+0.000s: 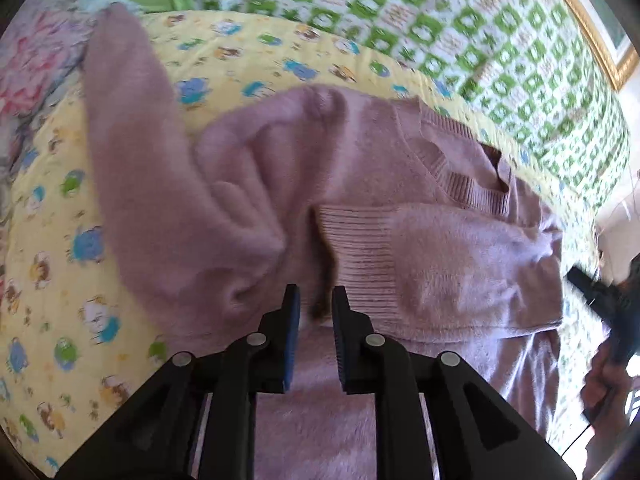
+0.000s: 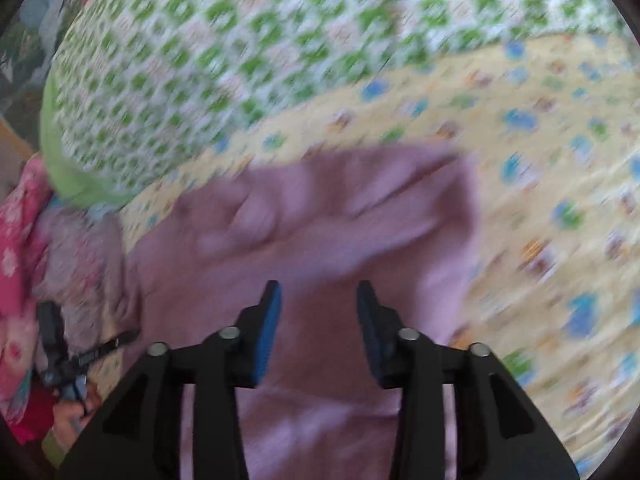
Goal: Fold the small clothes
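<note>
Pink sweater [image 1: 400, 184] on the yellow quilt [image 1: 60, 240]; both grippers' jaws spread, holding nothing. Pinch the sleeve cuff [image 1: 356, 256] squarely, then fold across the chest

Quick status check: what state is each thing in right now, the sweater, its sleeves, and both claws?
Sweater: flat on the yellow quilt, partly folded.
One sleeve: folded across the chest, cuff just ahead of the left claw.
Other sleeve: still spread out to the side.
Left claw: open a little, holding nothing.
Right claw: open, empty, over the sweater.
</note>
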The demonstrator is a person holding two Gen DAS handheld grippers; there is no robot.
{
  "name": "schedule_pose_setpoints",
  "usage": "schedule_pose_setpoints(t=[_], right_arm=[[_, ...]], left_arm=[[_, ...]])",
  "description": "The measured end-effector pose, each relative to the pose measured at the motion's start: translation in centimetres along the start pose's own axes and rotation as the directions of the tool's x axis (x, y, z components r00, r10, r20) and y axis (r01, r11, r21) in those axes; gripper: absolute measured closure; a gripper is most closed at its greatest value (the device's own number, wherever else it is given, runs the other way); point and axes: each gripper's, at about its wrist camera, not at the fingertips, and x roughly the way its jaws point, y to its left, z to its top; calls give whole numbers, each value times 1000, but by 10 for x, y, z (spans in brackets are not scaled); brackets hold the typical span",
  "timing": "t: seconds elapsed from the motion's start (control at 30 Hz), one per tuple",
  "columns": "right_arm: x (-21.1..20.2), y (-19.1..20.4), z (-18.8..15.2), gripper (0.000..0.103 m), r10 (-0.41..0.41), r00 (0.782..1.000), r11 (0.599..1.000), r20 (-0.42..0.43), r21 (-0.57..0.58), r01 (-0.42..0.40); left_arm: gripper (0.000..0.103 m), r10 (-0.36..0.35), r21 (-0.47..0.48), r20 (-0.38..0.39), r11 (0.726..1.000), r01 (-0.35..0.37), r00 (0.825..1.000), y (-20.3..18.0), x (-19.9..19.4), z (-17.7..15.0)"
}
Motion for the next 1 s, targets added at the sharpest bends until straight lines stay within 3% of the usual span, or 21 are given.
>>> schedule_pose_setpoints(t=[0.07, 0.13, 0.17, 0.3, 0.4, 0.57, 0.6, 0.67, 0.7, 0.8, 0.87, 0.93, 1.0], right_arm=[[16, -2, -8, 58, -37, 997, 999, -61, 9, 38], [31, -10, -14, 58, -78, 989, 996, -122, 41, 83], [31, -13, -16, 58, -68, 990, 995, -126, 63, 76], [8, -4, -17, 58, -40, 996, 998, -74, 45, 43], [-9, 0, -17, 58, -29, 998, 999, -56, 39, 32], [-19, 3, -15, 58, -34, 998, 998, -54, 41, 37], [-20, 2, -16, 58, -35, 998, 998, -55, 43, 37], [-22, 0, -17, 58, -37, 998, 998, -54, 50, 39], [-24, 0, -17, 58, -48, 998, 998, -50, 49, 50], [-28, 3, -18, 58, -61, 998, 997, -34, 38, 62], [-31, 7, -16, 58, -50, 999, 998, -20, 39, 51], [-36, 13, -13, 58, -41, 999, 999, 3, 37, 41], [-39, 21, -11, 58, -31, 999, 999, 22, 33, 31]], left_arm=[[65, 14, -28, 20, 1000, -14, 1000, 14, -14, 7], [42, 36, -70, 52, 997, -33, 998, 29, -25, 20], [38, 56, -98, 67, 994, -49, 996, 40, -30, 28], [26, 122, -255, 101, 963, -93, 987, 99, -36, 76], [24, 130, -399, 94, 913, -82, 987, 155, -24, 116], [25, 123, -538, 27, 838, -89, 992, 212, 9, 150], [30, 108, -549, 32, 833, -73, 994, 217, 12, 152], [69, 92, -526, 62, 849, -46, 994, 214, 13, 157], [100, 76, -495, 67, 868, -33, 995, 208, 13, 160], [98, 90, -384, 132, 923, -32, 987, 173, -8, 161], [99, 48, -285, 195, 958, 9, 980, 132, -34, 160], [99, -23, -124, 259, 991, 56, 966, 72, -65, 151], [98, -110, 88, 275, 992, 89, 955, 0, -86, 131]])
